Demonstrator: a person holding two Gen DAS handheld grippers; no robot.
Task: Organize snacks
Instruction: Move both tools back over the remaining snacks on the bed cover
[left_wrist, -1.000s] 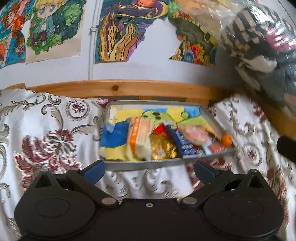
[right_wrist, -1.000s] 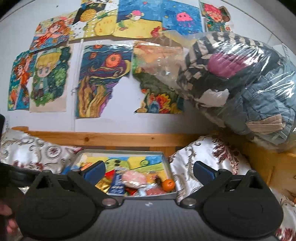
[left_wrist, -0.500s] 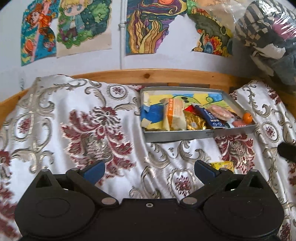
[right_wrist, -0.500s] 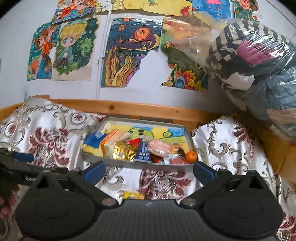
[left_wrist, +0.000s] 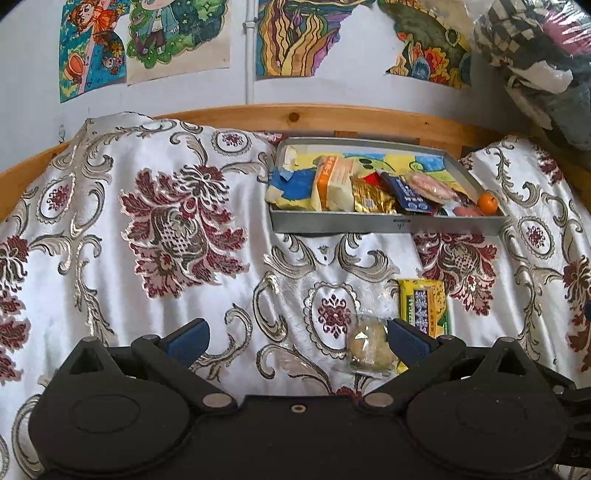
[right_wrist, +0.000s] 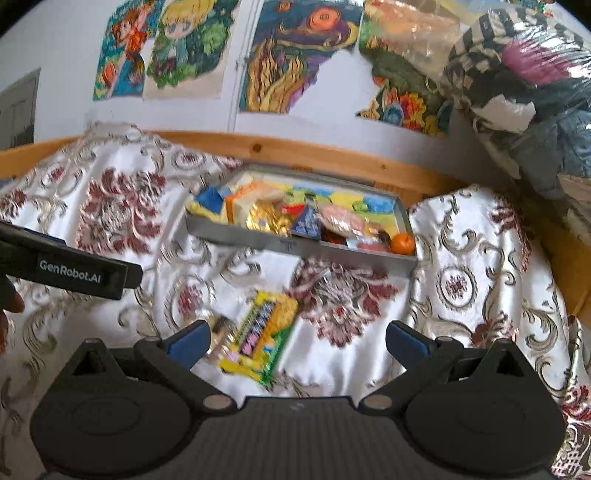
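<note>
**Two snacks loose on the cloth, the rest in the tin**

The left gripper hangs low over a floral brocade cloth, its blue-padded fingers spread wide and holding nothing. Its right finger sits just beside a round cookie in clear wrap, which lies on the cloth. Just beyond that, also loose on the cloth, lies one yellow-and-green snack packet.

The right gripper is likewise released and empty, with the same yellow-and-green packet between its spread fingers and the wrapped cookie close by its left finger; this view is blurred. The left gripper's black body shows at the left edge.

Farther back, one grey metal tray rests on the cloth against a wooden rail. It holds an orange-and-cream packet, a gold foil packet, a dark blue packet, a pink wrapped round and one small orange fruit; other items in the pile cannot be counted for certain. Four coloured drawings are seen on the wall behind, and one clear bag of clothes bulges at the upper right.
</note>
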